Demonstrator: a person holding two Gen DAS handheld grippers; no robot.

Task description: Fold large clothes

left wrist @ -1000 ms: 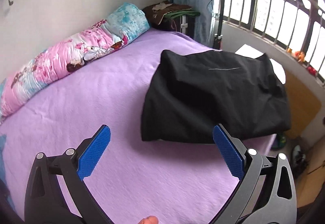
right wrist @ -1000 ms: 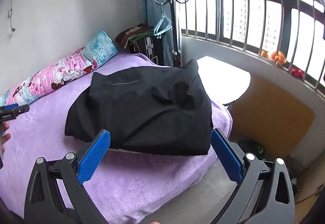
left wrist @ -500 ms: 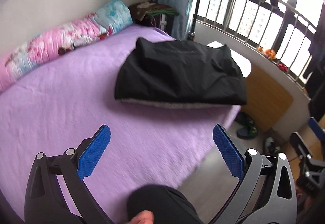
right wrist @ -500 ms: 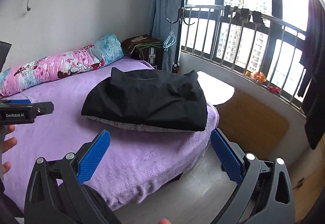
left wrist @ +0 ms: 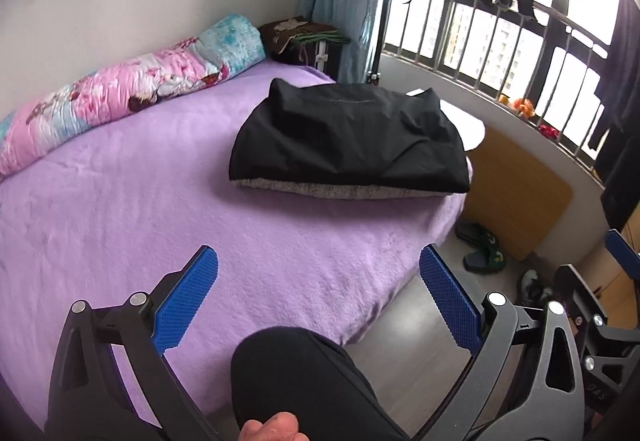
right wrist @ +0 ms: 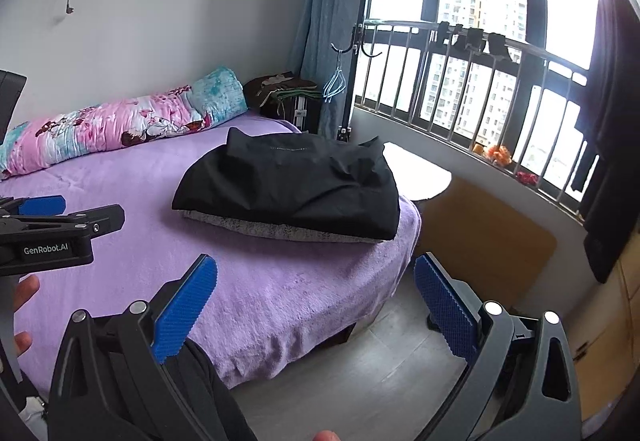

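Both tongs stand with jaws wide apart and empty: the left gripper (left wrist: pixel 318 301) and right gripper (right wrist: pixel 316 305) hang off the bed's (left wrist: pixel 120 209) near edge. The folded black garment (left wrist: pixel 348 137) lies well beyond them, on the bed's window-side corner.

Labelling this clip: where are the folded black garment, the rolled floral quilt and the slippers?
folded black garment (left wrist: pixel 352 137), left wrist view, top panel.
rolled floral quilt (right wrist: pixel 120 129), right wrist view, pink middle.
slippers (left wrist: pixel 482 247), left wrist view, green strap.
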